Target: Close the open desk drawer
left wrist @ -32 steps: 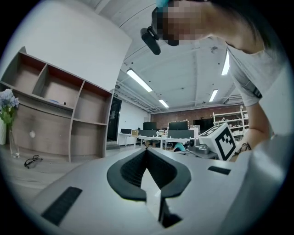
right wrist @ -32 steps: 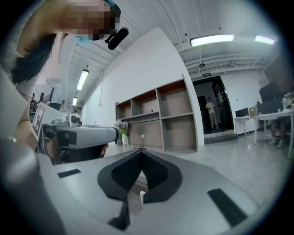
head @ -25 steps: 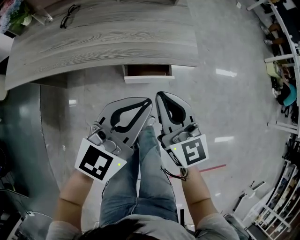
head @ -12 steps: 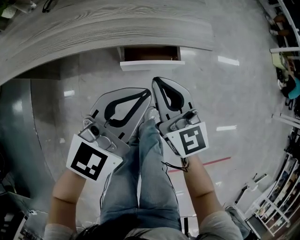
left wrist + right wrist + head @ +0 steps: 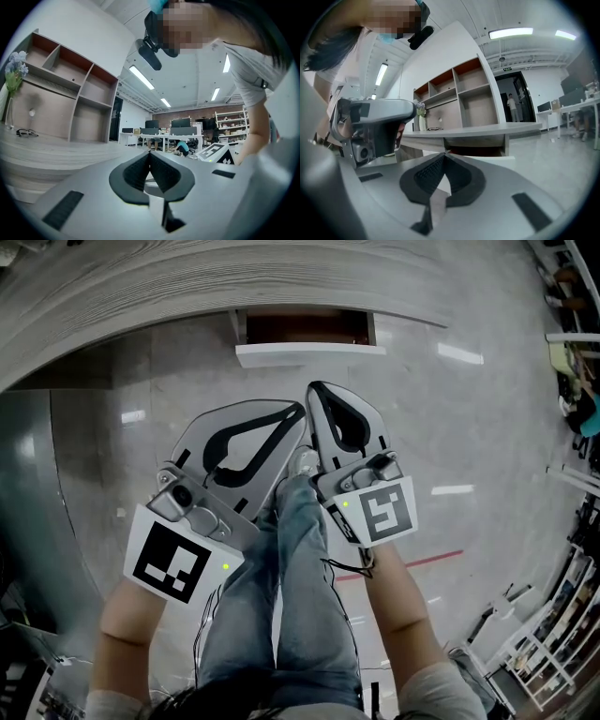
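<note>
Head view: the desk [image 5: 187,287] is cut off by the top edge, so only its grey wood-grain front part shows. The drawer [image 5: 309,354] hangs open under the desk's front edge, toward its right end. The white front panel is plain to see, but the desk top covers most of the inside, leaving only a dark reddish strip.

The left gripper [image 5: 296,412] and right gripper [image 5: 316,392] point at the drawer, tips side by side and short of the panel; how high they stand against it cannot be told. Each gripper view shows its jaws clenched tip to tip with nothing between them. The person's legs in jeans [image 5: 300,587] hide the floor below the grippers.

In the right gripper view the drawer sits just past the closed tips, its lower part hidden by the jaws.

The marker cubes [image 5: 384,514] carry black-and-white square patterns, not words. A small green sign [image 5: 506,69] over the far doorway is too small to read.
</note>
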The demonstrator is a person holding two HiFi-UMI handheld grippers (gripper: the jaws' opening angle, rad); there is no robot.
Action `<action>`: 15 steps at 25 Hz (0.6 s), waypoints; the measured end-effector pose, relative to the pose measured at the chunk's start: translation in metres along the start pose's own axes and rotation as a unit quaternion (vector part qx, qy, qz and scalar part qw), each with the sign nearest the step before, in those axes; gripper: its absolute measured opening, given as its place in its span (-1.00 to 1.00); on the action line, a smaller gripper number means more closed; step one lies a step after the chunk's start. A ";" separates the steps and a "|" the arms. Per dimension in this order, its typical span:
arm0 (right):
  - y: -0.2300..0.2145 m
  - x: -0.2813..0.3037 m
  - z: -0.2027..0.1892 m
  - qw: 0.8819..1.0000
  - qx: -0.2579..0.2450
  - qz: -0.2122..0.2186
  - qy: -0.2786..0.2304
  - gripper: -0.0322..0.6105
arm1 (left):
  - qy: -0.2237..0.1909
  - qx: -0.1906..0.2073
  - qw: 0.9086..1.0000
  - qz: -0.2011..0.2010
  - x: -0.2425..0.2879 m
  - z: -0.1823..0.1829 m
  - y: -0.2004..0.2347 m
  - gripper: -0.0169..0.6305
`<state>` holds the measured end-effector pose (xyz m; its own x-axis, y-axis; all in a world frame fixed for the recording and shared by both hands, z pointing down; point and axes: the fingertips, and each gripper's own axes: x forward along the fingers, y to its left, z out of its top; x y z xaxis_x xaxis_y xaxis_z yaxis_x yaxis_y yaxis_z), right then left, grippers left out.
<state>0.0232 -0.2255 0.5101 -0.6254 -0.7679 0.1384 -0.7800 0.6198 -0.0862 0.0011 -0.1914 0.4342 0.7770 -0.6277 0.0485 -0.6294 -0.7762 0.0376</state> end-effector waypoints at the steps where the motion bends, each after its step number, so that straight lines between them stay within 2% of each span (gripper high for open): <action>1: -0.001 0.002 -0.002 1.000 0.001 -0.003 0.001 -0.88 | 0.000 0.002 1.000 0.000 0.000 0.000 0.001 -0.91; 9: -0.021 0.026 -0.029 1.000 0.001 -0.023 0.013 -0.88 | 0.004 0.001 1.000 0.003 0.006 -0.017 0.015 -0.91; 15: -0.032 0.036 -0.031 0.999 0.006 -0.030 0.014 -0.88 | 0.005 -0.006 1.000 0.008 0.012 -0.019 0.021 -0.91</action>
<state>0.0260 -0.2681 0.5483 -0.5766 -0.7989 0.1714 -0.8166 0.5703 -0.0887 -0.0027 -0.2143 0.4543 0.7669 -0.6390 0.0595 -0.6415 -0.7656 0.0480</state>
